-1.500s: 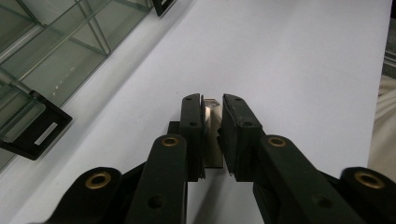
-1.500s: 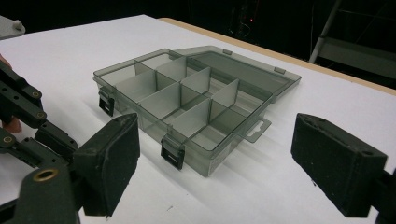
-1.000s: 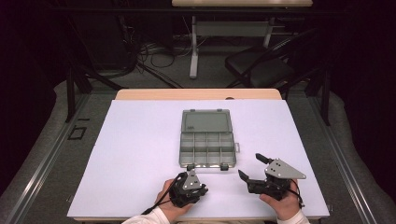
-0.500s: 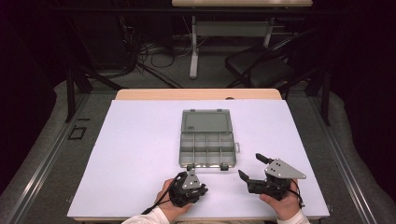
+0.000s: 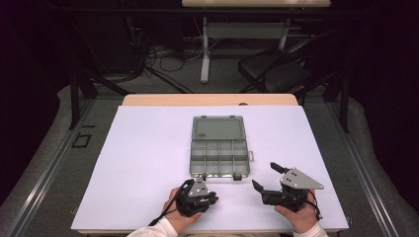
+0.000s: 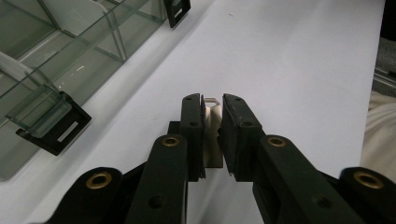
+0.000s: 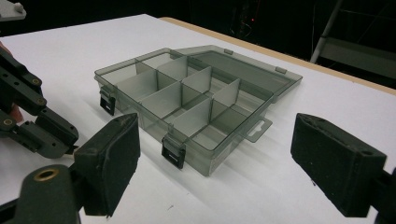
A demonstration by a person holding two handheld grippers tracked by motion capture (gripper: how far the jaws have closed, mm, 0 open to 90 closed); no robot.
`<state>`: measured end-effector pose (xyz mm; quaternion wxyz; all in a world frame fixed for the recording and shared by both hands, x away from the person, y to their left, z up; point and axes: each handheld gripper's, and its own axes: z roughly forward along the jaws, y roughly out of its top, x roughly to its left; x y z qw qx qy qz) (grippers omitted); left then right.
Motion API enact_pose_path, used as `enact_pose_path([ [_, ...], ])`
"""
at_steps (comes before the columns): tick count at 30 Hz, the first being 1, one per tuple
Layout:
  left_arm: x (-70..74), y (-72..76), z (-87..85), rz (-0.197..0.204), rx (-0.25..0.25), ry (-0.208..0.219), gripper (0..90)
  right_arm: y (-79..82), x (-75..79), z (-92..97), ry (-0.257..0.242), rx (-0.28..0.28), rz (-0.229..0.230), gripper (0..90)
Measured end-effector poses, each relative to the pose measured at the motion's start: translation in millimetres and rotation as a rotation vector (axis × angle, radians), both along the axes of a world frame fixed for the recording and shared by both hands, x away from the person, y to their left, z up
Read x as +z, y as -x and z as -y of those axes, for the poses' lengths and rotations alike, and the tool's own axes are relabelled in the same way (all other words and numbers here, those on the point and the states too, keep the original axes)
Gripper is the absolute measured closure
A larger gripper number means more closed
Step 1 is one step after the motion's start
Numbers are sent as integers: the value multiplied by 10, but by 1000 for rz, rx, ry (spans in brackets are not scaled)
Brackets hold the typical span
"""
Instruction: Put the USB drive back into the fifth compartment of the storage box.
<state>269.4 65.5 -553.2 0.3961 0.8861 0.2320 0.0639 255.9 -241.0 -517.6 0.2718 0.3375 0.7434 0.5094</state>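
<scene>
Nearest us, just short of the compartment box (image 5: 220, 148) and off its front left corner, we note the left gripper (image 5: 201, 195) low over the white table sheet (image 5: 138, 163), its jaws pinched narrow on a small metal piece (image 6: 212, 126) that stands upright between the pads; in the left gripper view the piece's notched tip pokes just above the pad tops. We judge it is carried this way so it can be lowered end-first into one of the cells. Off the box's front right corner, a little farther from it, the right gripper (image 5: 264, 178) rests in the hand with jaws spread wide and nothing between them, apparently kept free to steady the box or tend its lid. The box itself lies mid-sheet, its lid (image 5: 218, 128) thrown flat back on the far side, its two black latches (image 7: 172, 154) hanging at the near wall, every cell we can see bare — laid open, we think, to take parts. Against the earlier frames we find no difference: both hands, both grippers and the box sit where they were.
</scene>
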Motion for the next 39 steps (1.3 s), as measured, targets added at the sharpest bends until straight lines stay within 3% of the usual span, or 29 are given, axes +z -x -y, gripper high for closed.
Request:
enact_pose_path([
  [24, 102, -124, -222, -17, 87, 82, 791, -5, -7, -5, -2, 2, -3, 155],
  [39, 146, -191, -341, -14, 128, 107, 791, -11, -14, -9, 1, 2, -8, 155],
])
